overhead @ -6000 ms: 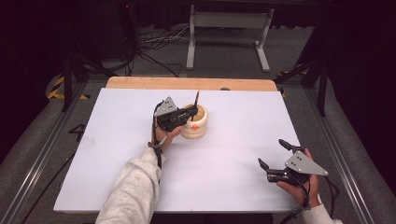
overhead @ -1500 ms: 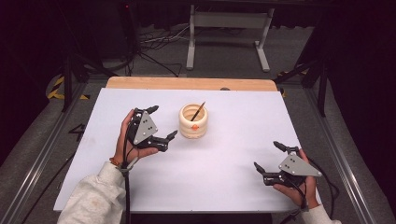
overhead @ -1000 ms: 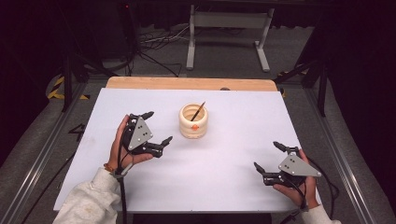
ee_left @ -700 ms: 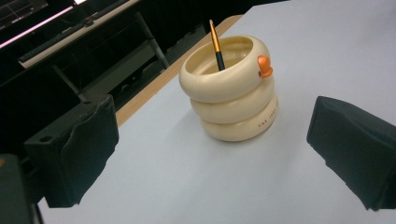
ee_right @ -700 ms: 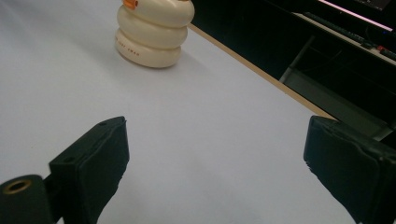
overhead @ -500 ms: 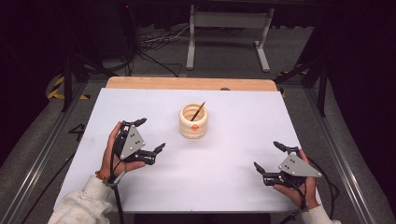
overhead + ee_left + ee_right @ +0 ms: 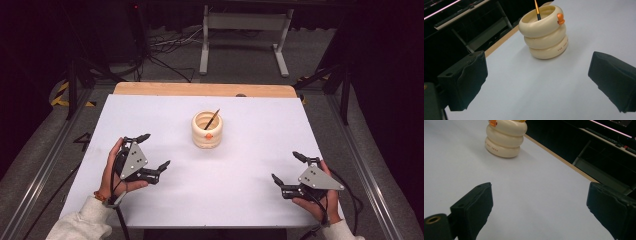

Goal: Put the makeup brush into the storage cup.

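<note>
From the high view I see a white table [image 7: 225,200] with a cream, ring-stacked holder [image 7: 207,129] standing upright a little beyond its middle, and a thin pencil [image 7: 212,119] leaning inside it with its upper end tipped toward the far right. The holder carries a small orange knob [image 7: 208,135] on the side that faces me. My left gripper [image 7: 155,150] sits near the left edge of the table, held in the left hand [image 7: 112,167], its jaws spread wide with nothing between them; it is well apart from the holder, which lies ahead and to its right. In the left gripper view the holder [image 7: 545,31] stands between and beyond the two black jaws, the pencil [image 7: 537,10] rising out of its mouth and small lettering, too small for me to read, on its lowest ring. My right gripper [image 7: 287,167] rests near the right edge, in the right hand [image 7: 325,200], jaws likewise parted and gripping nothing. In the right gripper view the holder [image 7: 505,137] shows at the upper left, well clear of the jaws, with bare white table [image 7: 536,195] between them. A wooden strip [image 7: 200,89] runs along the table's far edge.
</note>
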{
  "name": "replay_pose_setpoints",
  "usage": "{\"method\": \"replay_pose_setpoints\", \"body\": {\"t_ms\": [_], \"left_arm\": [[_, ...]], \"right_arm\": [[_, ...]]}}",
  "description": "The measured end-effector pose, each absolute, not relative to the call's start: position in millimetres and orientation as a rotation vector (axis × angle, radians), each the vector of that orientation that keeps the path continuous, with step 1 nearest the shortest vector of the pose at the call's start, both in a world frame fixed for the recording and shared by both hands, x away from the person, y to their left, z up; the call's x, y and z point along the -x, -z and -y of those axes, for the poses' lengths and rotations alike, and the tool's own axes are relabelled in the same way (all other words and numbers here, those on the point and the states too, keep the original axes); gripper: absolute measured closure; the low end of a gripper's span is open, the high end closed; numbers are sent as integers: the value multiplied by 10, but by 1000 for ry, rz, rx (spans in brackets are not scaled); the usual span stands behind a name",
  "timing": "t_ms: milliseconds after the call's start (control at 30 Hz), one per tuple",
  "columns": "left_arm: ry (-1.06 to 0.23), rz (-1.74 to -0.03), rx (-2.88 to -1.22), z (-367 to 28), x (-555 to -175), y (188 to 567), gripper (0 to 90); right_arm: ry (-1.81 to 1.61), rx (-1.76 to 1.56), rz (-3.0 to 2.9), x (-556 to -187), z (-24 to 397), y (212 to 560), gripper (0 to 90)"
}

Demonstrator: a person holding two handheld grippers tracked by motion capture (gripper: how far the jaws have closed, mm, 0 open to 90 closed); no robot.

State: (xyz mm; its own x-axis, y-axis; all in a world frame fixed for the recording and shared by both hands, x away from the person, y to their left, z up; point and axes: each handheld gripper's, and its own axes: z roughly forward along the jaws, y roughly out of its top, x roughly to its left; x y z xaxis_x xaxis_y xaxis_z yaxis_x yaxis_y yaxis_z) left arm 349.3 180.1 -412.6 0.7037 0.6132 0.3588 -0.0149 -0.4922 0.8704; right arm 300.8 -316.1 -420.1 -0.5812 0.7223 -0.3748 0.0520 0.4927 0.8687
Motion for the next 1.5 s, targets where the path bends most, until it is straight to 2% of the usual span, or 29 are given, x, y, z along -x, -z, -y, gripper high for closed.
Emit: {"method": "replay_pose_setpoints", "body": {"t_ms": [667,1067,1500], "left_arm": [[-756,-548,-1967,-2078,-3370,4384,32],[-665,-665,-1916,-2414,-3275,4486,37],[-678,-690,-1886,-2531,-3132,4519,36]], "right_arm": [[-1105,-649,-1970,-3003,3191,4211,73],[-1095,-646,-1975,-3013,3195,4224,73],[-1105,-654,-1960,-3007,3226,4210,71]]}}
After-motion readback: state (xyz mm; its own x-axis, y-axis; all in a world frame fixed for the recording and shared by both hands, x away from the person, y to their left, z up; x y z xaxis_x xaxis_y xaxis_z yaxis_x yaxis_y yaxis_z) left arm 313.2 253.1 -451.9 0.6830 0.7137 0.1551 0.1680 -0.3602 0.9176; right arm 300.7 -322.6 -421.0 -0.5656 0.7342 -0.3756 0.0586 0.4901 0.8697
